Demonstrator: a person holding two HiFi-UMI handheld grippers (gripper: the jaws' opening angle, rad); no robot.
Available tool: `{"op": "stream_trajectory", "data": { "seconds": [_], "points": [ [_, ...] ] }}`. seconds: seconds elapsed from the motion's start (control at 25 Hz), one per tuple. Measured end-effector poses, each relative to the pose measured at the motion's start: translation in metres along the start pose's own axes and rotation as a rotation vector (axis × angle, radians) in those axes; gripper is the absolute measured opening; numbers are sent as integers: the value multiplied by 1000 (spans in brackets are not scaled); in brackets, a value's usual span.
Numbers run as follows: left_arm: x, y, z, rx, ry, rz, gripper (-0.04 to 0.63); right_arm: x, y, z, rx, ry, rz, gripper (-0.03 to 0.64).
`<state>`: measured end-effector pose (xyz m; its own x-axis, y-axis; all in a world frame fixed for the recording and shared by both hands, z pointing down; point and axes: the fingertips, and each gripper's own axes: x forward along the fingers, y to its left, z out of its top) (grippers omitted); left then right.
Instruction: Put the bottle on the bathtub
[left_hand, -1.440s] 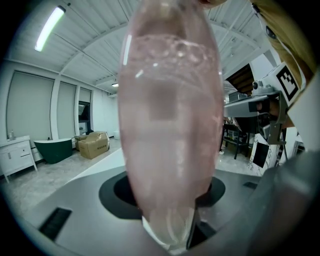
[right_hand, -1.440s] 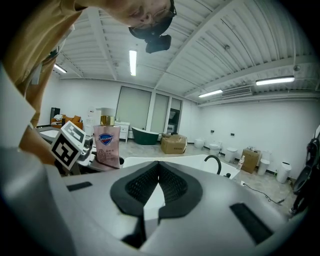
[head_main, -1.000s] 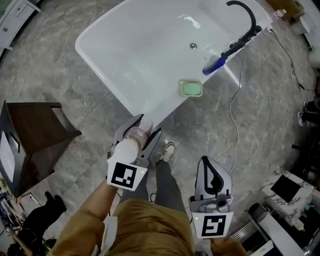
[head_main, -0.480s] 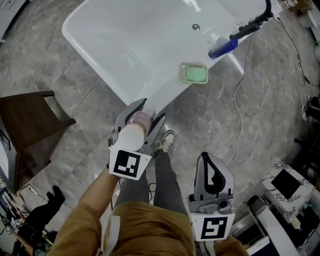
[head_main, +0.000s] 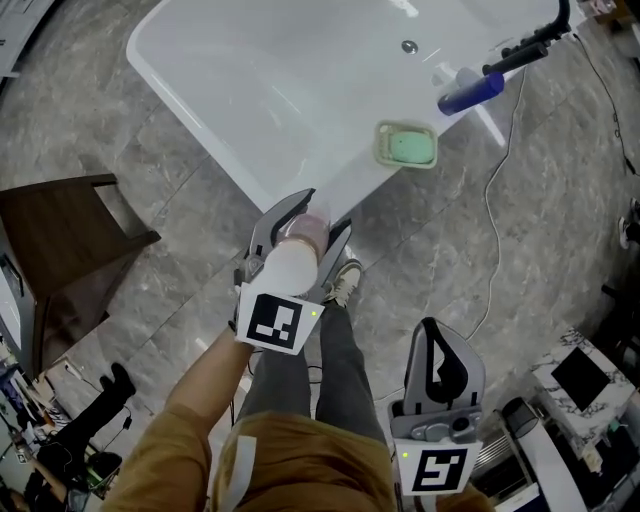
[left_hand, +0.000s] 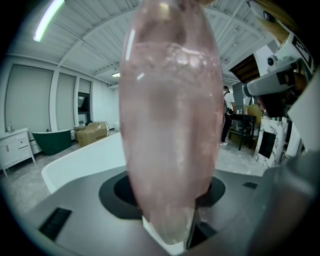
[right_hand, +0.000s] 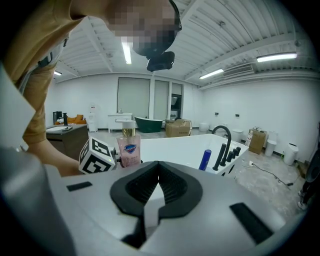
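Note:
A pink soap bottle (head_main: 288, 262) with a white pump lies in my left gripper (head_main: 318, 218), which is shut on it. In the head view the gripper hovers over the floor just short of the white bathtub's near rim (head_main: 262, 200). The pink bottle body (left_hand: 172, 125) fills the left gripper view, with the tub rim (left_hand: 85, 160) behind it. My right gripper (head_main: 438, 335) stays low at the right, shut with nothing in it. From the right gripper (right_hand: 157, 187) I see the bottle (right_hand: 129, 150) upright before the tub (right_hand: 175, 145).
On the tub's rim sit a green soap dish (head_main: 406, 146) and a blue bottle (head_main: 470, 90), beside a black faucet (head_main: 530, 45). A dark wooden stool (head_main: 60, 250) stands at the left. A white cable (head_main: 495, 240) trails over the grey stone floor. The person's shoe (head_main: 345, 282) is under the left gripper.
The head view has shifted, so the tub and soap dish sit further right and higher. My left gripper still holds the bottle just short of the tub's near rim. The right gripper stays shut.

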<state>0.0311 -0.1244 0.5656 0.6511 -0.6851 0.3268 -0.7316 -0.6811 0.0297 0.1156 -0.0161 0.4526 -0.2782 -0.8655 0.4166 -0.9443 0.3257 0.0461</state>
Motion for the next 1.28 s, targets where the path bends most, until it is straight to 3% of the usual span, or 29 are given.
{"op": "stream_trajectory", "data": {
  "seconds": [0.36, 1.28],
  "points": [
    [23, 2, -26, 84, 55, -33, 242, 3, -9, -16, 8, 18, -23, 5],
    [60, 8, -67, 94, 107, -37, 242, 24, -29, -38, 17, 62, -49, 5]
  ]
}}
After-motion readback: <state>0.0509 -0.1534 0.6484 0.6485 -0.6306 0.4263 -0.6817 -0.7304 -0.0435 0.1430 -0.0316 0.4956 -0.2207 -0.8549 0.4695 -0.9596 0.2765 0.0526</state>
